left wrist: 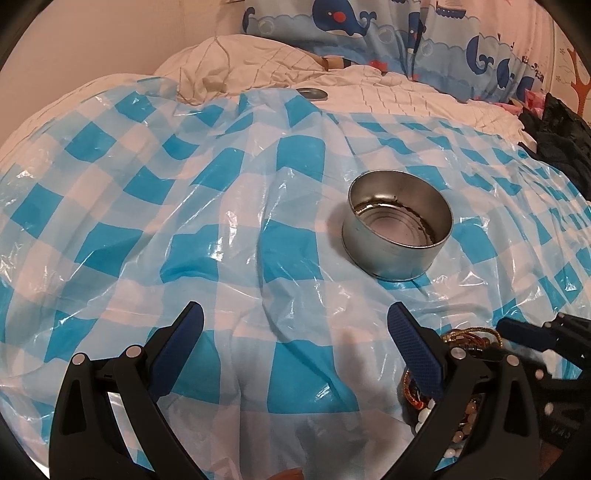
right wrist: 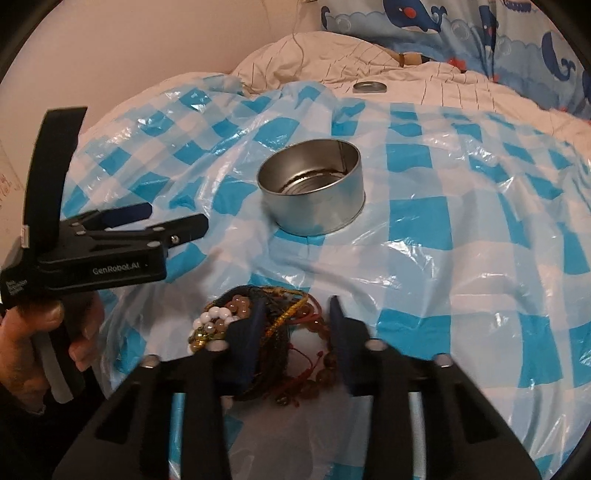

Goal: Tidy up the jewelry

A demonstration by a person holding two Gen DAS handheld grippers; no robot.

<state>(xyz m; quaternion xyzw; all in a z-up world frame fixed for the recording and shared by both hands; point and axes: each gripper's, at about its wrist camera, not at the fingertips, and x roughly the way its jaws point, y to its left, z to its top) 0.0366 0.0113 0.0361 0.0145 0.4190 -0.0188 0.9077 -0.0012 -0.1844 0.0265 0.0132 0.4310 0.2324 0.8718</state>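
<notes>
A round silver tin (left wrist: 397, 228) stands open and empty on the blue-and-white checked plastic sheet (left wrist: 207, 192); it also shows in the right wrist view (right wrist: 312, 192). A pile of bead and cord bracelets (right wrist: 258, 317) lies in front of it, also low right in the left wrist view (left wrist: 469, 338). My right gripper (right wrist: 297, 306) is open, its fingers straddling the pile's right part. My left gripper (left wrist: 295, 317) is open and empty over bare sheet, left of the pile; it shows in the right wrist view (right wrist: 177, 218).
The tin's lid (left wrist: 312, 93) lies on the white quilt (left wrist: 406, 92) at the back. Whale-print bedding (left wrist: 369, 29) lies behind. Dark clothing (left wrist: 557, 136) lies at the right edge. A wall (right wrist: 147, 55) is on the left.
</notes>
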